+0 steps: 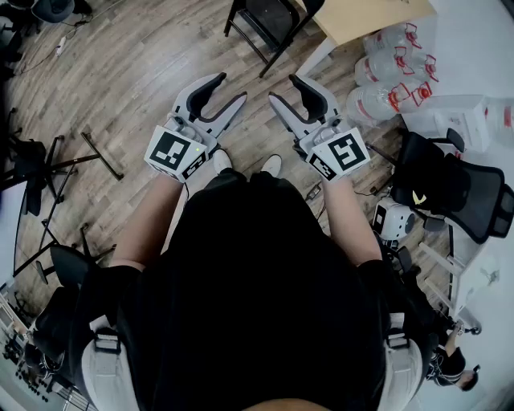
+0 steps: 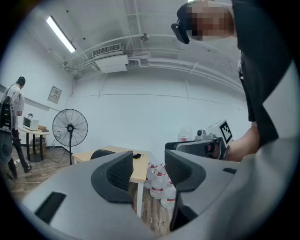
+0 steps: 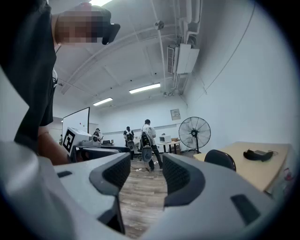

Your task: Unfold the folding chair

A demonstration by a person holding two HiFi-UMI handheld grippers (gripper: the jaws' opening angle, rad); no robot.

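A black chair (image 1: 269,24) stands on the wood floor at the top of the head view, beside a light wooden table (image 1: 361,16); its seat and frame are cut off by the picture's edge. My left gripper (image 1: 227,92) and right gripper (image 1: 285,88) are held level, side by side in front of my body, well short of the chair. In the left gripper view the gripper (image 2: 147,168) is open with nothing between its jaws. The right gripper (image 3: 146,173) is open too, and empty. A dark chair back (image 3: 220,159) shows by the table.
Several large water jugs (image 1: 385,76) lie on the floor right of the table. A black office chair (image 1: 450,185) stands at the right, stand legs (image 1: 100,152) at the left. A pedestal fan (image 2: 70,127) and people (image 3: 147,140) are farther off in the room.
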